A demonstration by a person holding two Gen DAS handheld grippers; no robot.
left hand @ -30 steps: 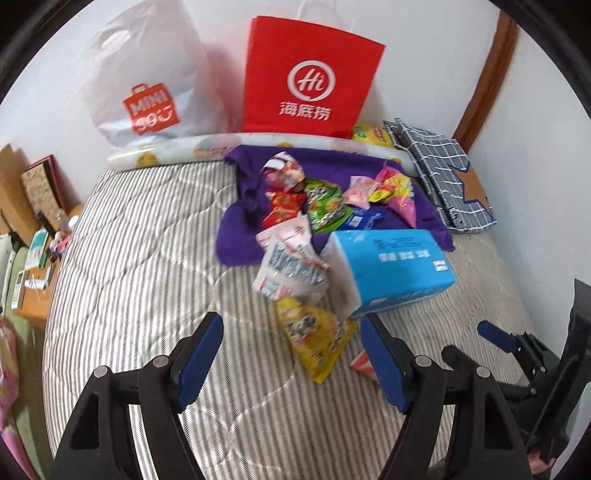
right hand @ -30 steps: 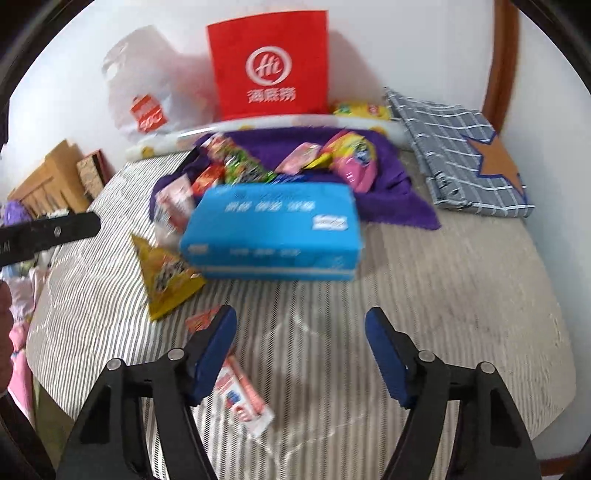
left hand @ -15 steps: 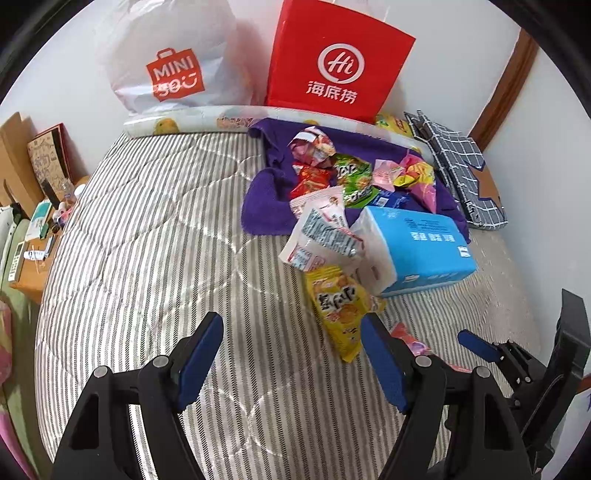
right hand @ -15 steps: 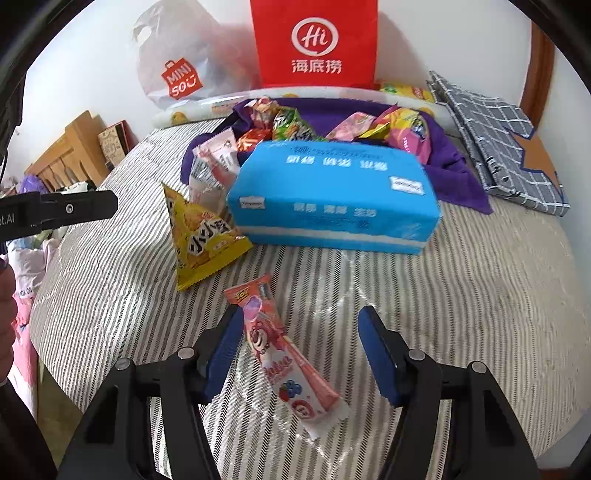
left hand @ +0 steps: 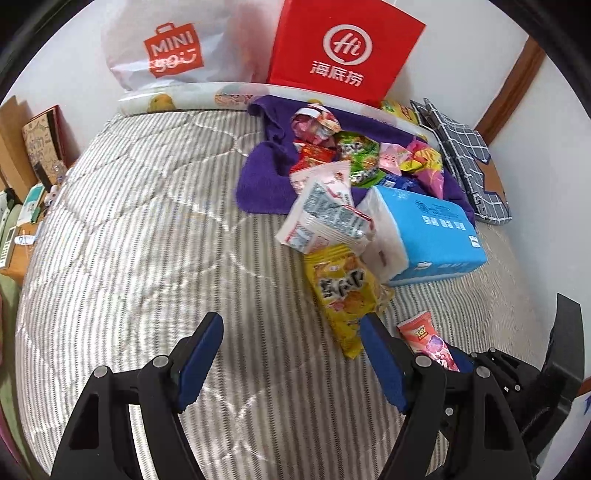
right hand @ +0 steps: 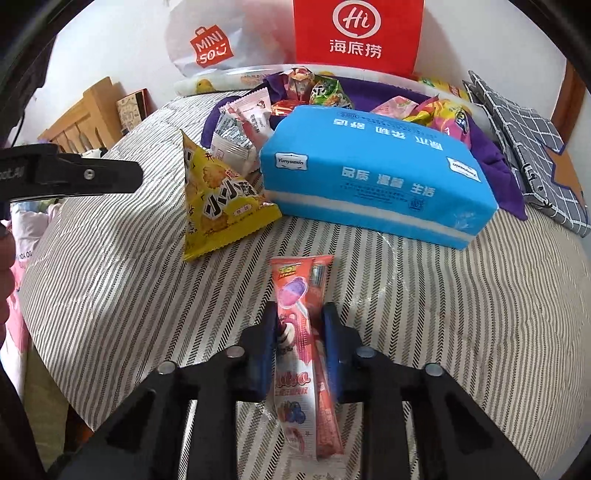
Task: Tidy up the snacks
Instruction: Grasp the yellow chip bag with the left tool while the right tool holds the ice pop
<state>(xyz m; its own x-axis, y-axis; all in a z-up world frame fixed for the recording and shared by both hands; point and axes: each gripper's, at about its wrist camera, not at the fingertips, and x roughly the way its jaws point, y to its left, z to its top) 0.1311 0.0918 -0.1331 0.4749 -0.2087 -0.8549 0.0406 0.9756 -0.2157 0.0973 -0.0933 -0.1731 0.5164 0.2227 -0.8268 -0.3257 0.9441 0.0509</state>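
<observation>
Grey-striped mattress (right hand: pixel 424 295), blue tissue pack (right hand: pixel 373 173), yellow snack bag (right hand: pixel 221 199), red paper bag (right hand: pixel 358 33).

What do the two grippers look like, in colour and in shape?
Both look alike. The left gripper and right gripper have matte black angular frames with cut-out openings, silver round rivets at the joints, and flat dark blue pads on the fingers. No cables or sleeves show.

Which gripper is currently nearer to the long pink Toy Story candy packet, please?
Right. The right gripper has its fingers closed against both sides of the Toy Story candy packet. The left gripper is open over bare striped mattress, off to the packet's left.
</observation>
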